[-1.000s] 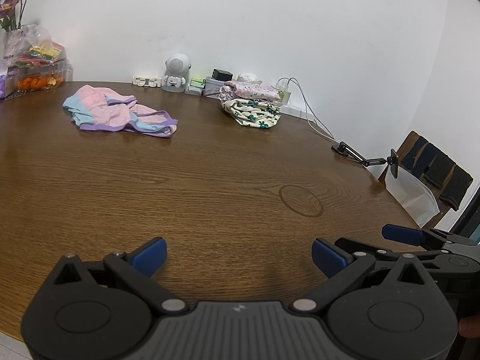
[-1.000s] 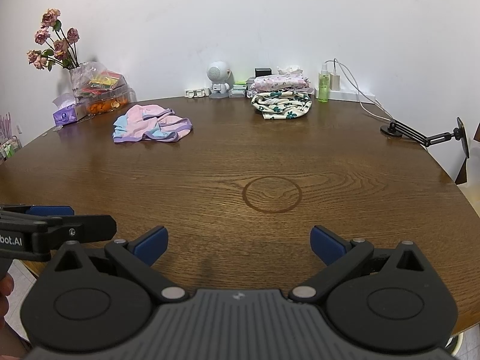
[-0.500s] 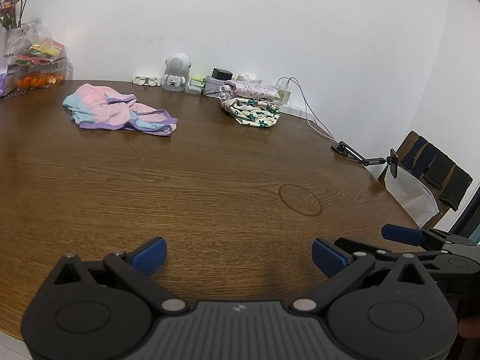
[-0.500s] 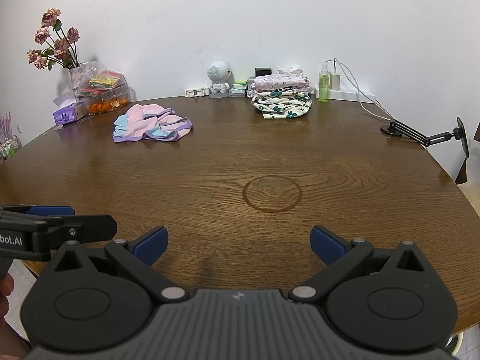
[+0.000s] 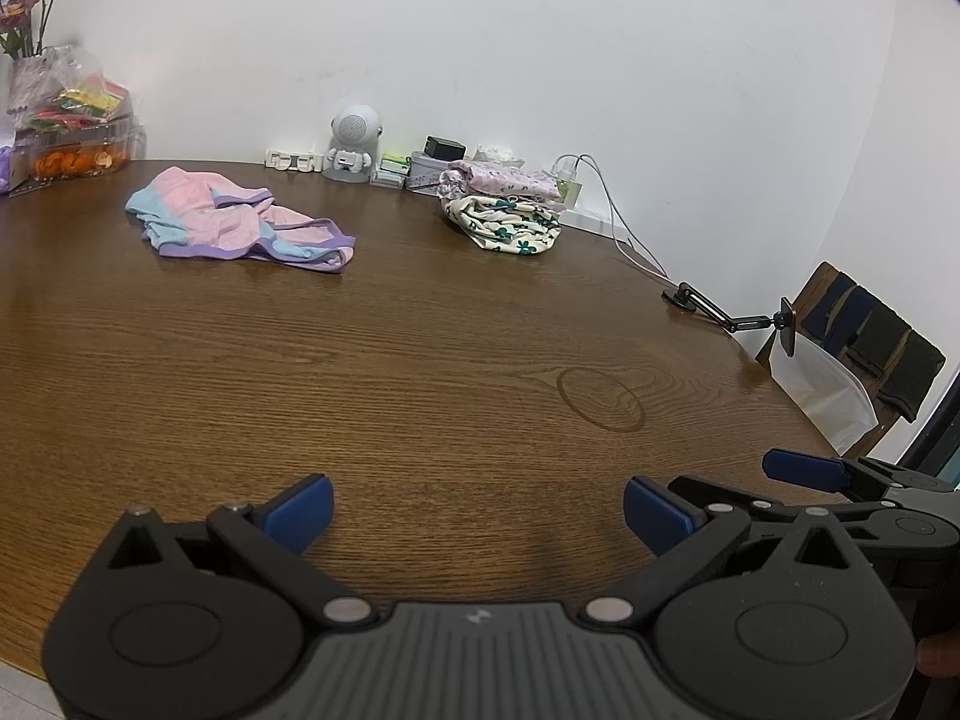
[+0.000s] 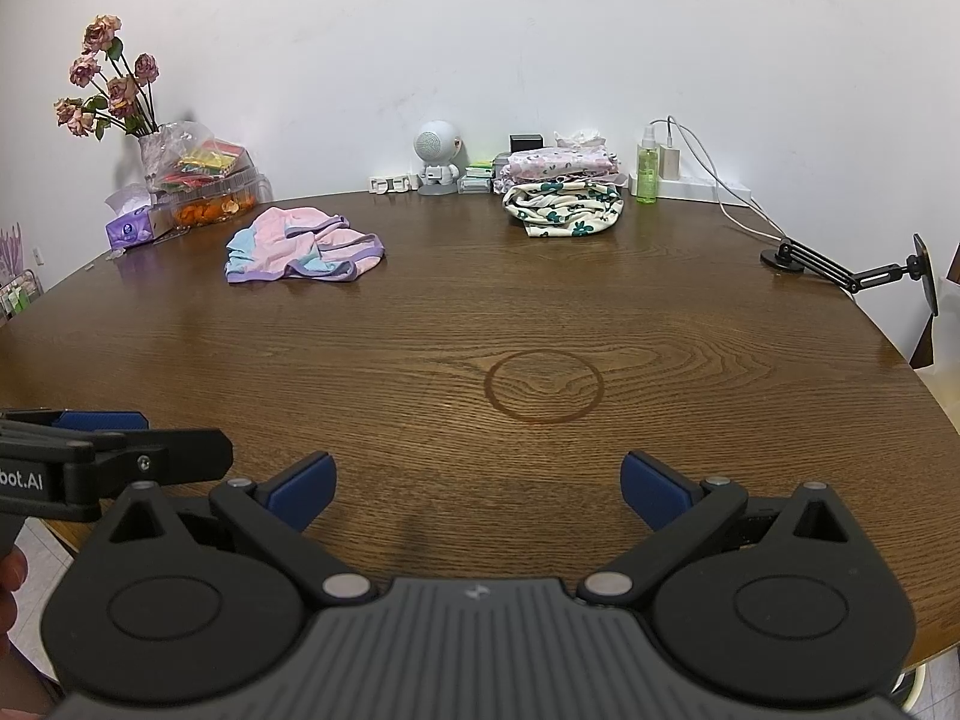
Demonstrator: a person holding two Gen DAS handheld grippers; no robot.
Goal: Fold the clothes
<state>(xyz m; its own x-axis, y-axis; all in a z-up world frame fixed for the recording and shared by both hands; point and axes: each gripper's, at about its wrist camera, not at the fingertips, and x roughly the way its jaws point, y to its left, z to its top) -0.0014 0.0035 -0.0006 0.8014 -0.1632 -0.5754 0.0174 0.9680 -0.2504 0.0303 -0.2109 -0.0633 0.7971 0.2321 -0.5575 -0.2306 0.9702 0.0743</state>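
Clothes come first: the pink garment (image 6: 303,246), pink with pale blue panels and purple trim, lies crumpled and unfolded on the wooden table (image 6: 420,336), well beyond the ring mark (image 6: 543,385) and off to its left. Past the ring mark on the far right side, against the wall, sits a folded stack (image 6: 564,204): a cream floral piece with a pink floral piece on top, both looking finished to me.

I judge I am at the very start of a fold: nothing is picked up, and the pink garment is the one left to do. My next move calls for reaching both grippers across the table past the ring mark, then pinching two edges or corners of the garment to spread it flat before any crease. Its bunched, overlapping layers will make a clean single-layer grip fiddly.

My left gripper (image 5: 477,510) hangs over the near edge of the table, short of the ring mark, jaws spread wide and holding nothing. My right gripper (image 6: 477,486) is just beside it, jaws equally wide and empty.
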